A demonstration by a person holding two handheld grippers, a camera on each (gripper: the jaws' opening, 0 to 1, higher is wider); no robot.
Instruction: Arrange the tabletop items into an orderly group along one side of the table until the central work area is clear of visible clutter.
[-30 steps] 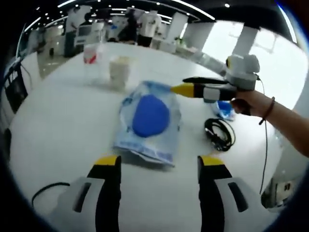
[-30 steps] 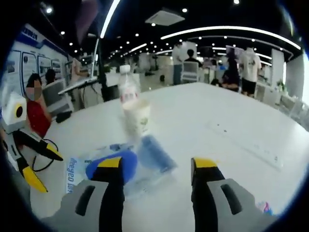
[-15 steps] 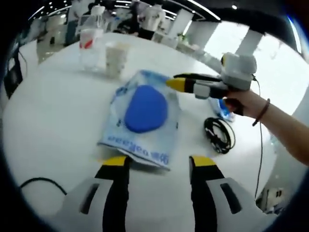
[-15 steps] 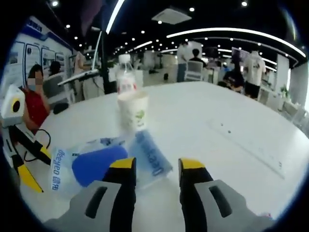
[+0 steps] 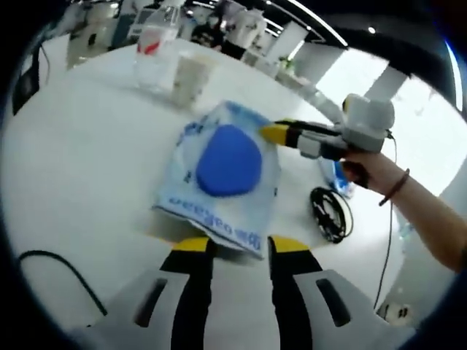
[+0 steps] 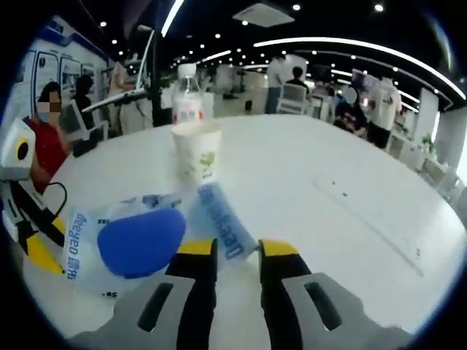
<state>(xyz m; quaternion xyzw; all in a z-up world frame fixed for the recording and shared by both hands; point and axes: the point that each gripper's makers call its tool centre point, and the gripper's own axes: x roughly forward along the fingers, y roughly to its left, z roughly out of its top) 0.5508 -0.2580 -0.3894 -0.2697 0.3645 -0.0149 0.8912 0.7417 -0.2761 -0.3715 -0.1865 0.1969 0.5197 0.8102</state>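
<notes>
**Two grippers on opposite edges of the plastic bag**

Both grippers meet at one item: a clear plastic bag with blue print and a blue rounded object inside it. It lies flat on the white table, roughly mid-table.

Left gripper, left gripper view: yellow-tipped jaws narrowed to a small gap, with the near printed edge of the bag sitting between the tips. Whether the tips actually pinch the plastic cannot be told from this view. A black cable runs over the table at lower left.

Right gripper, right gripper view: jaws likewise drawn close, the tips at a corner flap of the bag, which lies between them. Firm contact cannot be confirmed. In the left gripper view this gripper comes in from the right, held by a hand with a dark wristband, its yellow tip touching the far right edge of the bag.

Other items:
- Paper cup, upright, just beyond the bag; green mark on its side.
- Water bottle with a white cap and a red-and-white label, upright, directly behind the cup.
- Coiled black cord on the table, beside the bag on the hand's side, apart from it.
- Small blue-and-white item near the hand, partly hidden; identity unclear.

Left gripper also shows at the left of the right gripper view, at the bag's edge.
</notes>
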